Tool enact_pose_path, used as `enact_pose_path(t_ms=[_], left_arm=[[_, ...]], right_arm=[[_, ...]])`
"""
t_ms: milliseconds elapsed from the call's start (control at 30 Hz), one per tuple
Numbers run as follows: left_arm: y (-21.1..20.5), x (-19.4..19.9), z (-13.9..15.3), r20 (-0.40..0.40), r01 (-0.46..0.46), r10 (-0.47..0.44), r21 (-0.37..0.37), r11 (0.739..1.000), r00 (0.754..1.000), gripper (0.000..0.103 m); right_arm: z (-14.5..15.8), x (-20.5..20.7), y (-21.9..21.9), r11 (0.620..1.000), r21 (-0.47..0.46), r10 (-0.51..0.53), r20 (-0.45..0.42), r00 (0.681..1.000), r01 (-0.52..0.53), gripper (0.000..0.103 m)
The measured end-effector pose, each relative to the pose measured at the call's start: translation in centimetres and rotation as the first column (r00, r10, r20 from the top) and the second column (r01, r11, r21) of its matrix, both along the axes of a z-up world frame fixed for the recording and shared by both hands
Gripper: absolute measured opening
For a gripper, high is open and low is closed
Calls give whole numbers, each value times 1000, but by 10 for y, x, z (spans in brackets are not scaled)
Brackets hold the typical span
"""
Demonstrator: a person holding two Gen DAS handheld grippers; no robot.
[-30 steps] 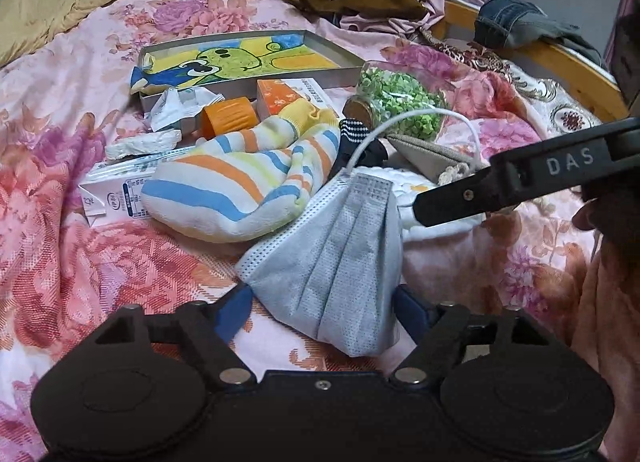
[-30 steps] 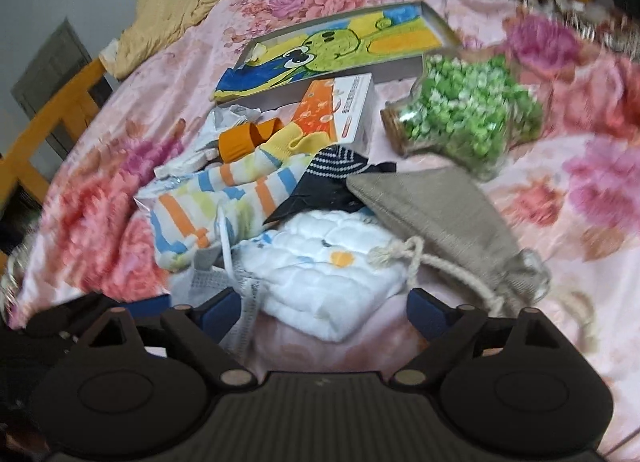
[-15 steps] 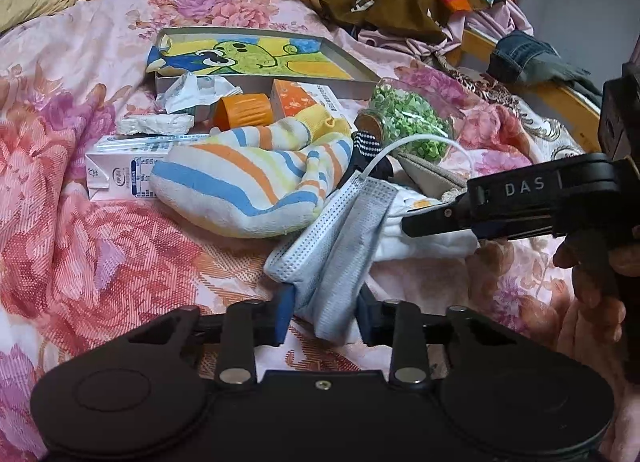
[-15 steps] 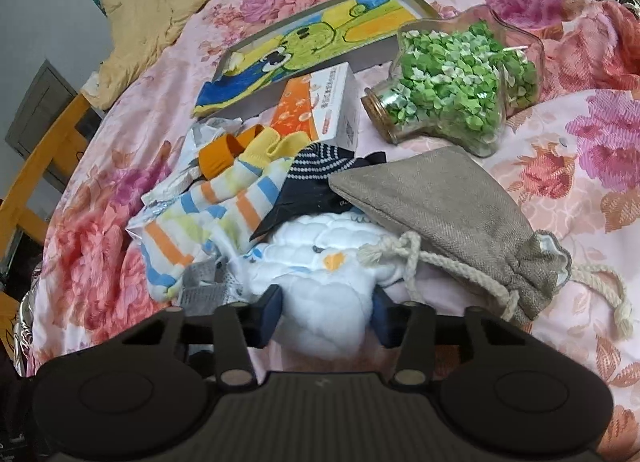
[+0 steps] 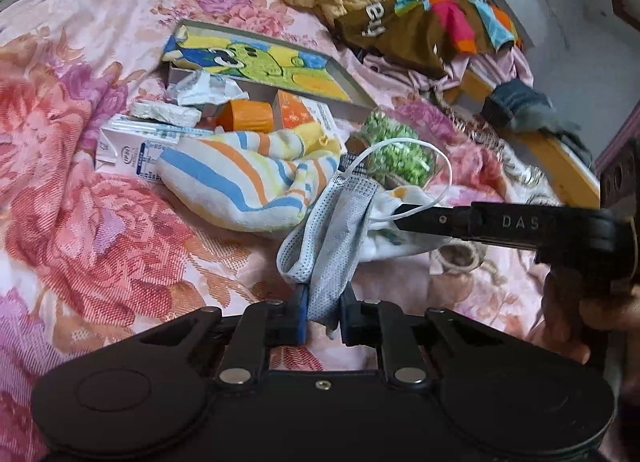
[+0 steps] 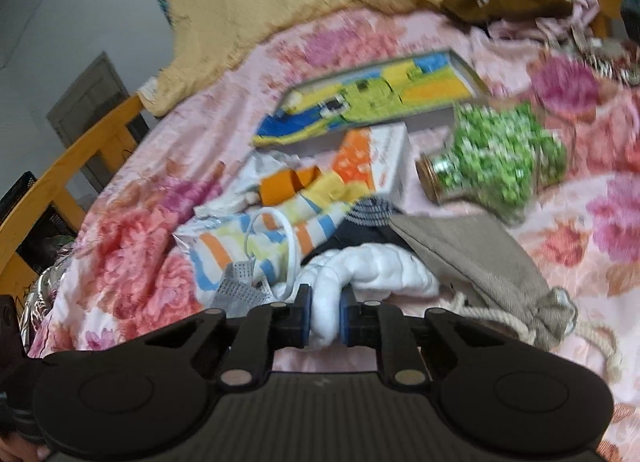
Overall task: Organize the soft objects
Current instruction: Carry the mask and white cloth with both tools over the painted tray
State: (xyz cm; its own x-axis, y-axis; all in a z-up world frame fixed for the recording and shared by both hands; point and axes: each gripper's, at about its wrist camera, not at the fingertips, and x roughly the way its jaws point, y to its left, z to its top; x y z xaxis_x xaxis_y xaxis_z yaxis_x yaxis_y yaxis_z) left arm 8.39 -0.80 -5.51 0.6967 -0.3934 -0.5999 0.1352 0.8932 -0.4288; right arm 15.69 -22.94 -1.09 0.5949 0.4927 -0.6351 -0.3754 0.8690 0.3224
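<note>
Left wrist, tool [image 5: 323, 312] pinching mask [image 5: 332, 238] edge, bedspread [image 5: 100, 254] alongside

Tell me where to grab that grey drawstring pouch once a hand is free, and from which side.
Take the drawstring pouch at its gathered neck, where the cloth bunches above the rope cord. Come from the near right side in the right wrist view: that end lies bare on the bedspread, while its far end is tucked against the white cloth and dark sock. Pinching across the neck probably holds best.
</note>
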Motion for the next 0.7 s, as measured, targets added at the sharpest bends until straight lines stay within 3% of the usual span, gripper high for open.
enact_pose_path(t_ms=[433,700], left_arm=[[9,-13,37,141,-50,57,-53,997,988,15],[16,-6,39,146,-76,85,-63,995,986,15]], right_arm=[[31,-31,-2,999,38,18,276,961,-29,13],[28,-30,5,999,-2,31,280,960,-32,9]])
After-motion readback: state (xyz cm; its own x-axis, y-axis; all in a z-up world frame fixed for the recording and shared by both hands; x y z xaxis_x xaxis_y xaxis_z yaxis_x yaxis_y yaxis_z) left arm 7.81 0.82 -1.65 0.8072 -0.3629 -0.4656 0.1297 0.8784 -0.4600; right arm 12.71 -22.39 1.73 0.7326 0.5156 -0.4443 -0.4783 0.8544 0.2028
